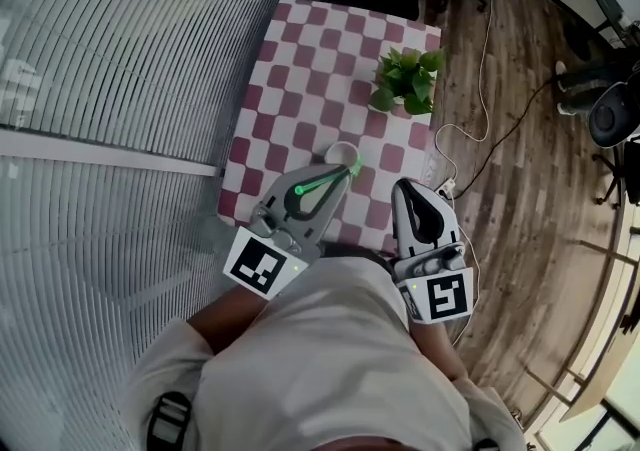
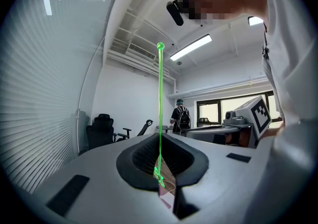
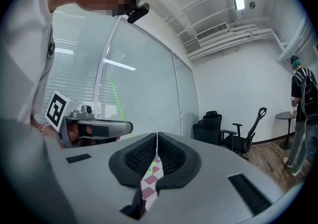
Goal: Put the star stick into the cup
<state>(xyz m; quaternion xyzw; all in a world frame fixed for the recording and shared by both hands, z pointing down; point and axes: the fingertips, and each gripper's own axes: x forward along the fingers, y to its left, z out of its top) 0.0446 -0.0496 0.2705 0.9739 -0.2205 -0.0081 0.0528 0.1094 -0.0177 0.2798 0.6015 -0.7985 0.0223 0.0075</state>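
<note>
The left gripper (image 1: 346, 175) clamps the green star stick (image 1: 320, 181) at the cup (image 1: 341, 151) near the checkered table's (image 1: 300, 69) front edge; the right gripper (image 1: 407, 187) is closed and empty.

You are standing in an office. At your 9 o'clock runs a glass partition wall with white horizontal blinds (image 1: 120, 89), and from 1 to 4 o'clock spreads a brown wood-plank floor (image 1: 520, 199). Black swivel office chairs (image 3: 208, 128) stand against the white far wall. Overhead are a long fluorescent strip light (image 2: 191, 47) and a white ceiling air-conditioning unit (image 3: 212, 33).
</note>
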